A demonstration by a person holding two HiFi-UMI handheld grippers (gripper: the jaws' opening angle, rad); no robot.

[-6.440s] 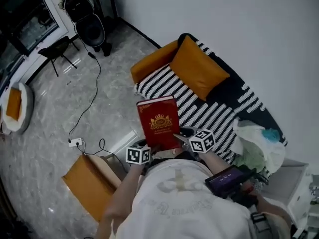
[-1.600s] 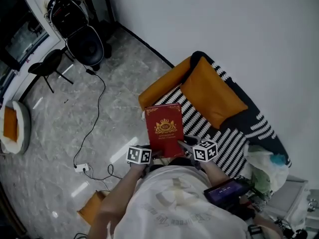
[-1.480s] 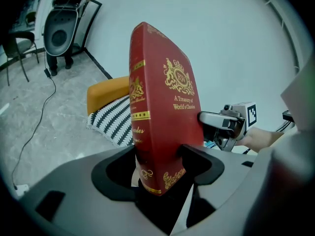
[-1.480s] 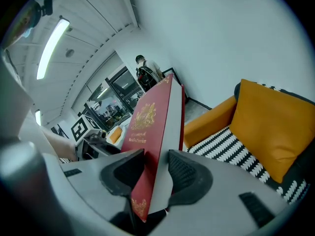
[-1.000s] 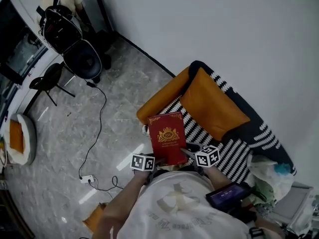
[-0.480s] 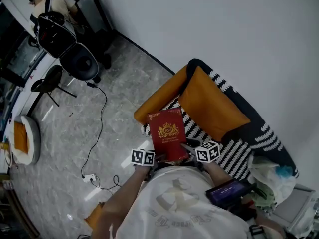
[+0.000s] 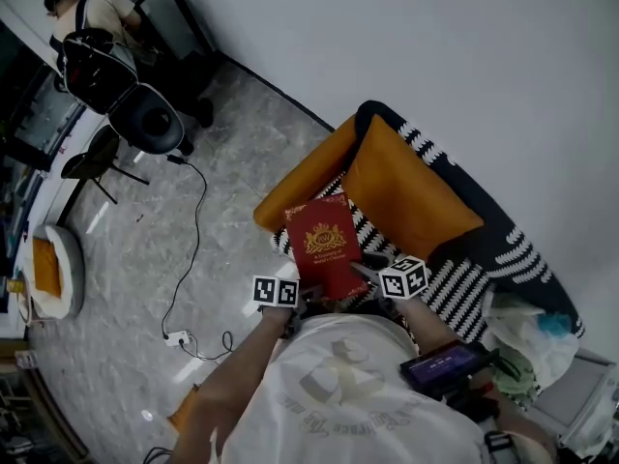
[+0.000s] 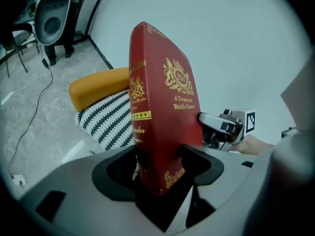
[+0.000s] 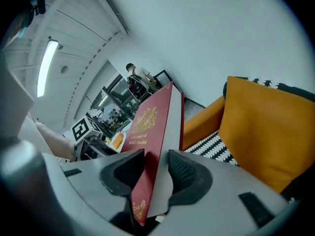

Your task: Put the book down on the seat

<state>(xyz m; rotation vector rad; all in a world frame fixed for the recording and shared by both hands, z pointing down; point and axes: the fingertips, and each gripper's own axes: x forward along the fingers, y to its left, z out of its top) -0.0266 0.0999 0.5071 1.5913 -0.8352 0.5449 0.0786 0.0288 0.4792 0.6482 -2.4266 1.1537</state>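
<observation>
Two grips pinch the red book [image 7: 324, 243] over the striped seat's [image 7: 455, 286] front edge: left gripper [image 8: 160, 170] near the spine, right gripper [image 9: 150, 173] at the pages.

I seem to be in an office lounge: a striped sofa [image 7: 474, 288] with orange cushions [image 7: 406, 191] along the wall, a polished tile floor [image 7: 145, 220], and a person [image 7: 82, 8] working beside office chairs [image 7: 145, 119] in the far corner.
</observation>
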